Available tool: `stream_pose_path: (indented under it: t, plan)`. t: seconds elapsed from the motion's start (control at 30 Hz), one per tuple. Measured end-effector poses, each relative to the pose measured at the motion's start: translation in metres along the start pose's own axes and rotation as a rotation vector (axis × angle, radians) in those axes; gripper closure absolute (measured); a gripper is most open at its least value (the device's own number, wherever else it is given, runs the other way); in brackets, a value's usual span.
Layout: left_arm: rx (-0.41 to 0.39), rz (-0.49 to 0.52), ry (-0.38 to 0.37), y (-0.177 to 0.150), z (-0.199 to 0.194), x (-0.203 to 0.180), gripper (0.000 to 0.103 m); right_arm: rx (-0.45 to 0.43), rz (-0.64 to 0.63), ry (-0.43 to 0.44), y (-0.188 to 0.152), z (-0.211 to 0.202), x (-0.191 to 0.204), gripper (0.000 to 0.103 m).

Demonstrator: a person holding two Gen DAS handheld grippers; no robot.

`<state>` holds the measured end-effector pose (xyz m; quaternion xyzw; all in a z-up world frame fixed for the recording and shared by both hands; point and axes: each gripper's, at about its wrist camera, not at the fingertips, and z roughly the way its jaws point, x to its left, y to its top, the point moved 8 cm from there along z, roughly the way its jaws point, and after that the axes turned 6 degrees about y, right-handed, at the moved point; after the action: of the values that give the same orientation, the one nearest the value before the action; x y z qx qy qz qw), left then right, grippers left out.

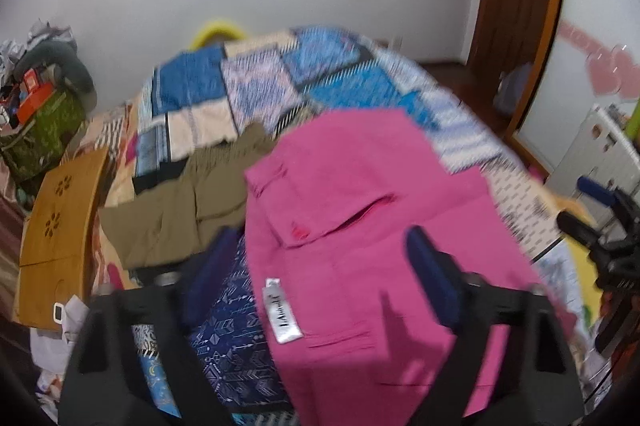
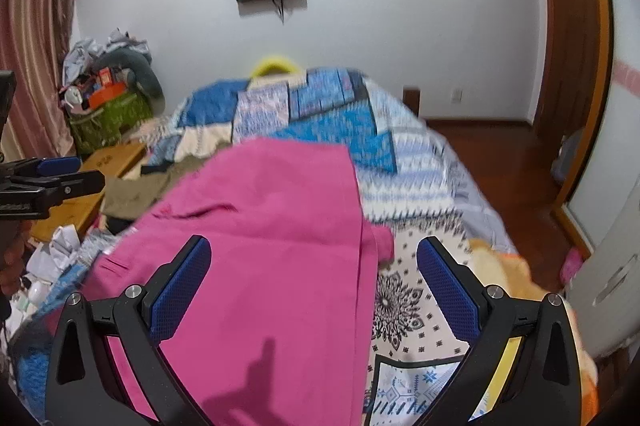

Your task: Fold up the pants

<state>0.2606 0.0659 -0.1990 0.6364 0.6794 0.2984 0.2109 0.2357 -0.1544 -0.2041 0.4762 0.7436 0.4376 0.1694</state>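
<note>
Pink pants (image 1: 360,226) lie spread on patchwork quilt (image 1: 248,81), waistband label (image 1: 282,322) toward me, olive garment (image 1: 176,209) beside them at left. My left gripper (image 1: 320,266) hovers above waist area, jaws apart, nothing between pads. My right gripper (image 2: 316,286) hangs over pants' right edge (image 2: 360,246), jaws wide, empty. Step in hand, as I judge: approach for first fold. Next move calls for lowering both, pinching one side edge at two points, then carrying it across.
</note>
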Motion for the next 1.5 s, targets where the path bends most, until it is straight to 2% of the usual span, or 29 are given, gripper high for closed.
stream_pose_path:
  t: [0.13,0.33,0.43,0.5,0.53,0.73,0.77,0.87,0.93,1.0,1.17,1.4,1.5]
  plan:
    - [0.109,-0.011,-0.02,-0.013,0.038,0.008,0.034,0.076,0.031,0.016,-0.007,0.02,-0.015,0.011]
    - [0.22,-0.011,-0.075,-0.026,0.075,0.011,0.042,0.153,0.064,0.043,-0.01,0.049,-0.029,0.03]
    - [0.276,-0.025,-0.104,-0.031,0.088,0.012,0.055,0.184,0.074,0.059,-0.012,0.059,-0.035,0.04]
    - [0.314,-0.031,-0.127,-0.035,0.095,0.01,0.068,0.202,0.09,0.077,-0.013,0.065,-0.039,0.045]
    - [0.326,-0.034,-0.144,-0.036,0.098,0.009,0.07,0.209,0.099,0.084,-0.011,0.071,-0.041,0.047]
    - [0.34,-0.05,-0.204,-0.039,0.105,0.007,0.074,0.273,0.117,0.144,-0.012,0.097,-0.043,0.059]
    - [0.342,-0.053,-0.211,-0.039,0.106,0.007,0.076,0.287,0.116,0.151,-0.014,0.101,-0.042,0.065]
    - [0.338,-0.034,-0.196,-0.04,0.107,0.007,0.08,0.331,0.125,0.188,-0.024,0.112,-0.037,0.079]
    - [0.33,-0.011,-0.177,-0.04,0.106,0.008,0.081,0.333,0.123,0.198,-0.027,0.115,-0.036,0.082]
    - [0.327,0.003,-0.153,-0.042,0.106,0.01,0.085,0.337,0.11,0.207,-0.027,0.115,-0.035,0.093]
    - [0.325,0.007,-0.125,-0.045,0.109,0.015,0.087,0.343,0.035,0.153,-0.028,0.116,-0.032,0.097]
    - [0.309,0.044,-0.071,-0.047,0.107,0.016,0.087,0.334,0.048,0.114,-0.024,0.114,-0.042,0.098]
    - [0.311,0.045,-0.05,-0.048,0.107,0.022,0.087,0.333,0.05,0.049,-0.026,0.109,-0.055,0.102]
